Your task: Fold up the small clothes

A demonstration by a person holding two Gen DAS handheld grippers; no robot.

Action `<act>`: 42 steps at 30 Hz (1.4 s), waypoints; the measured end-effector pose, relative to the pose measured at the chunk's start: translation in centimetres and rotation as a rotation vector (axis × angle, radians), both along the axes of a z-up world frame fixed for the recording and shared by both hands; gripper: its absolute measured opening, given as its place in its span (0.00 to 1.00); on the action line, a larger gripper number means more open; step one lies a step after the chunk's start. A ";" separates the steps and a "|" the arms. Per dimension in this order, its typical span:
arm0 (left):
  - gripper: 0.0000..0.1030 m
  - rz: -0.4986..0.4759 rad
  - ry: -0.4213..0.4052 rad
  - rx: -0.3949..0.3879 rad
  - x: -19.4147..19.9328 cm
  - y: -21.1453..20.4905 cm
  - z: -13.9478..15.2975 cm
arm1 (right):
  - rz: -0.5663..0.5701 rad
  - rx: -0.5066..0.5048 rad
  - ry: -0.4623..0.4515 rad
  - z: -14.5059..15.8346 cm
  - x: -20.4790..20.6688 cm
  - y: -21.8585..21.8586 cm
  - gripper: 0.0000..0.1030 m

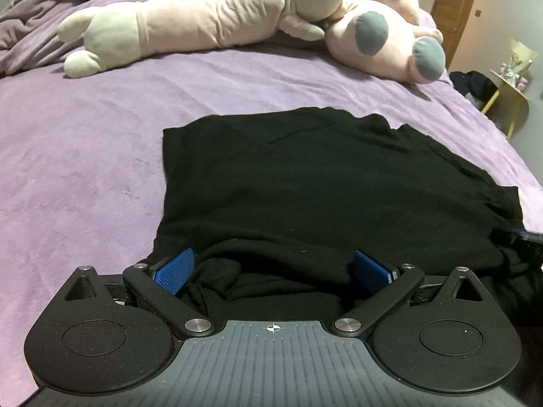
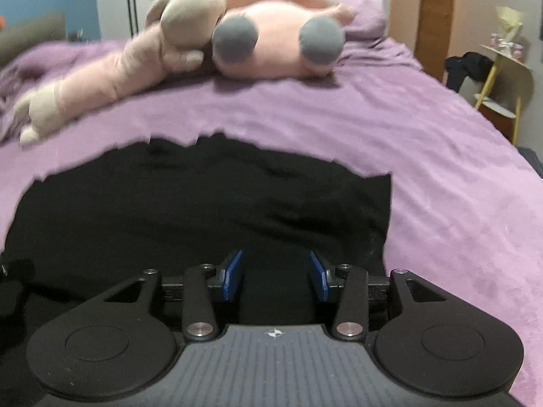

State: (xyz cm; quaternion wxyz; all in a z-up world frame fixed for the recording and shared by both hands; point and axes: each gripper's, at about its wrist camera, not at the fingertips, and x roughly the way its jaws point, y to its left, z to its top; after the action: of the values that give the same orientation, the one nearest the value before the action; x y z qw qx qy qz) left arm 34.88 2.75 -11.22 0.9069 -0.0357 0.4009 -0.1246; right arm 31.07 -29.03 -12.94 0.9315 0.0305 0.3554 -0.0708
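My left tool [image 1: 271, 271] stood wide open over the bunched near edge of the black garment [image 1: 322, 183]; my right tool [image 2: 276, 274] stood partly open, pads clear of cloth.

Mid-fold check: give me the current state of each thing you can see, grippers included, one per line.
Black garment: lying on the bed, near edge bunched into folds, far edge uneven.
Left gripper: open wide, bunched fabric between the pads, not pinched.
Right gripper: partly open over the garment, nothing clamped.
Purple bedspread: spread out, rumpled at the far left.
Long pink plush: lying on its side.
Round pink plush: resting against another plush behind it.
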 end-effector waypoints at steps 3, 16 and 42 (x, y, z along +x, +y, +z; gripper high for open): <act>1.00 -0.019 0.002 0.039 0.0 -0.4 -0.1 | -0.010 -0.033 0.035 -0.8 -0.2 -0.2 0.37; 0.99 -0.068 0.075 0.088 -5.6 1.5 1.7 | -0.103 -0.108 0.096 1.7 -4.7 -0.3 0.39; 0.54 0.083 0.253 -0.105 -24.4 12.5 1.2 | -0.045 0.371 0.285 0.0 -30.7 -5.8 0.23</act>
State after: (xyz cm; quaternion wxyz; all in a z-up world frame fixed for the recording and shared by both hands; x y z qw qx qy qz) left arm 10.53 15.27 -10.07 0.8504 -0.1149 0.5032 -0.1023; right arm 0.37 -34.83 -12.97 0.8485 0.1987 0.4896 -0.0288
